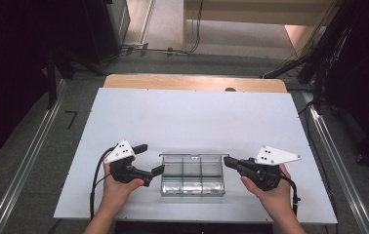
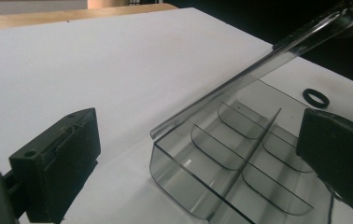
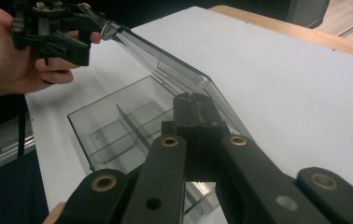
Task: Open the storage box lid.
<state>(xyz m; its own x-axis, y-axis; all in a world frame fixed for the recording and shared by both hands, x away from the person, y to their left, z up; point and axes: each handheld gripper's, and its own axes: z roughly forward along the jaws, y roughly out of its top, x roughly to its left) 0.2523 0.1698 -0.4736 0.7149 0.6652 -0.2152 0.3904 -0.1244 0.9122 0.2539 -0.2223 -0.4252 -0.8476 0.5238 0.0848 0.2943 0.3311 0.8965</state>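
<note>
A clear plastic compartment box [image 1: 191, 181] lies near the table's front edge, with inner dividers and nothing visible in its cells [image 2: 240, 177]. Its clear lid [image 3: 165, 60] is tilted up at an angle over the box. My right gripper [image 1: 227, 161] is at the box's right end, its jaws shut on the lid's edge [image 3: 195, 105]. My left gripper [image 1: 151, 158] is at the box's left end, jaws wide open [image 2: 198, 140], with the box's left corner and the lid's end [image 2: 258, 70] ahead of them. One jaw is close to the lid's corner; I cannot tell whether they touch.
The box lies on a white board [image 1: 192, 117] over a wooden table whose far edge [image 1: 194, 82] shows. A small black ring [image 2: 316, 97] lies on the board beyond the box's right end. Dark stands and cables surround the table on the floor.
</note>
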